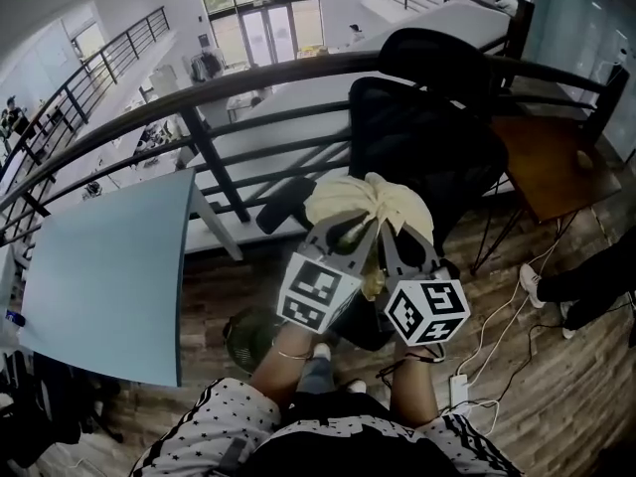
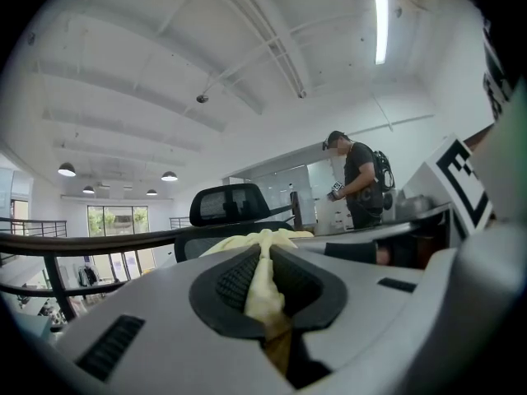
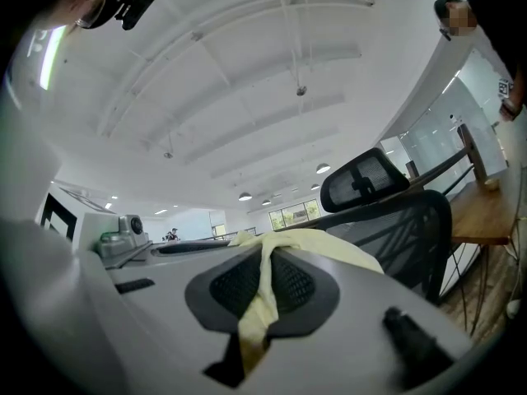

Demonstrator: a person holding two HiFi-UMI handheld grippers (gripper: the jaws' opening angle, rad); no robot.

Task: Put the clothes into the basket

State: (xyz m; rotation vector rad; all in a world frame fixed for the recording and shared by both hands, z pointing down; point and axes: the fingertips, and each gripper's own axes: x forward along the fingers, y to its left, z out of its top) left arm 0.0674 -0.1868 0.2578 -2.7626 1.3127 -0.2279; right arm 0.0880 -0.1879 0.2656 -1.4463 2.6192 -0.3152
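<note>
Closest in, your spotted sleeves (image 1: 214, 420) fill the bottom of the head view, and just ahead of them both tools are up, side by side. Your left gripper (image 1: 360, 225) has its jaws clamped on a fold of the pale yellow garment (image 1: 348, 199). Its own view shows the cloth squeezed between the black pads (image 2: 235, 282) and spilling out over the front. Your right gripper (image 1: 391, 229) is doing the same, jaws pinched tight on another fold of that cloth, with its tips almost touching the left one's. So the garment is bunched up in the air between the two, well clear of the floor.

Right behind it stands a black mesh office chair (image 1: 427, 137), its back and headrest looming close in both gripper views. Beyond that, the dark railing (image 1: 199, 117) cuts across. Down on the wooden floor (image 1: 556, 405), under your left wrist, sits a dark round basket (image 1: 243, 336), partly hidden by your arm. A pale blue tabletop (image 1: 109, 276) lies to the left and a wooden table (image 1: 552, 162) to the right. A white power strip (image 1: 459, 391) lies beside your right arm, and another person's legs (image 1: 586, 286) reach in from the right edge.
</note>
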